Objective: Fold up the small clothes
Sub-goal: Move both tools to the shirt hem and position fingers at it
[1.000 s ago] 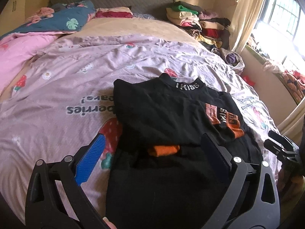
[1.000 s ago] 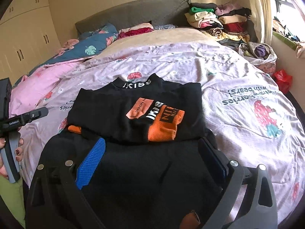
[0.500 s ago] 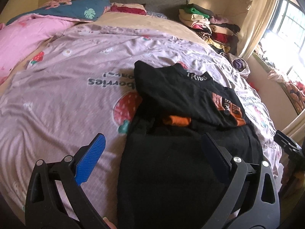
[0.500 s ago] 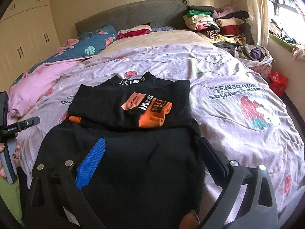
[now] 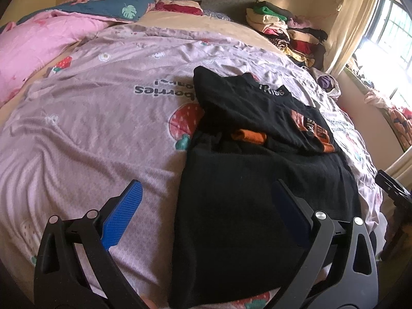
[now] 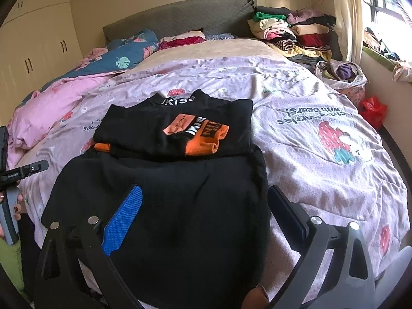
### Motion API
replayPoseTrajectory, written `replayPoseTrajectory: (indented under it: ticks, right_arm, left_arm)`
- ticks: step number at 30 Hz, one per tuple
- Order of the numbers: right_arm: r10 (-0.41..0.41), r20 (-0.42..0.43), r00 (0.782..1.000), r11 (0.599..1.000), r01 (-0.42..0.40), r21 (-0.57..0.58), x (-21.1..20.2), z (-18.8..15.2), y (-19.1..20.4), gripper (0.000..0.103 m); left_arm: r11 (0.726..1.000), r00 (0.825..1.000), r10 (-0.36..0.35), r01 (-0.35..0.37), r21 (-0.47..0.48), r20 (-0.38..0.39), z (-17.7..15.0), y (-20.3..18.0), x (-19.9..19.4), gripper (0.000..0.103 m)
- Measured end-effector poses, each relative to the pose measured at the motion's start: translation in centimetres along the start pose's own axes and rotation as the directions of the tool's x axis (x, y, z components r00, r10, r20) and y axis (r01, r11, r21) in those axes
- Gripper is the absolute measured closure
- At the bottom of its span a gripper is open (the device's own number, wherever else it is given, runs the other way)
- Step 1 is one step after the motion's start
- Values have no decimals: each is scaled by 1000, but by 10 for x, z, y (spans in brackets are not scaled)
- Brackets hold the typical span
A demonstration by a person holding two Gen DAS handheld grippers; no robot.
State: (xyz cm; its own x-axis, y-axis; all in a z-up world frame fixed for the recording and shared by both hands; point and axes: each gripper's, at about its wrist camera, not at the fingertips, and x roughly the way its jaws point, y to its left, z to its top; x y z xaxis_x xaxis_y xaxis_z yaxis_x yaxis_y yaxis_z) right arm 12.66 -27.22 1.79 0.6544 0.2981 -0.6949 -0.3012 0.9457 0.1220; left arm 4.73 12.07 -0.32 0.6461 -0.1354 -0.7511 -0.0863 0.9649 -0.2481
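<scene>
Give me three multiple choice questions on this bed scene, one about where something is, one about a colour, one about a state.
1. The stack of folded clothes sits:
A. far right corner by the headboard
B. on the pink quilt
C. under the black garment

2. The cuff on the black garment is:
A. green
B. orange
C. white

3. The right gripper is:
A. shut on the garment
B. open
C. out of view

Key: A, the stack lies beside the headboard; B, the ribbed cuff is orange; B, the fingers stand wide apart, gripping nothing.

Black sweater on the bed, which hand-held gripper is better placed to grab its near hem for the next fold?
Right hand-held gripper: open, centred over the black sweater; the left straddles its edge.
</scene>
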Motion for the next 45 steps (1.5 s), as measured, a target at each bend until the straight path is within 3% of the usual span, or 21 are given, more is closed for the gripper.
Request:
replayPoseTrajectory:
  ticks: [17,28,45]
  right_arm:
    - [-14,-26,1000,999,13,-36,-7,-21,2,6]
    - [-18,-61,998,999,16,-44,-12,-40,1,6]
    - [34,-147,989,999,-39,-32,-19,-74,-12,6]
  left_arm:
    - [999,997,-48,48,2,-57,-30,2,1,10]
    - [995,989,-94,91,-31,-118,-48,7,8,46]
    - [996,975,-85,79,-36,-204,-81,10,14,48]
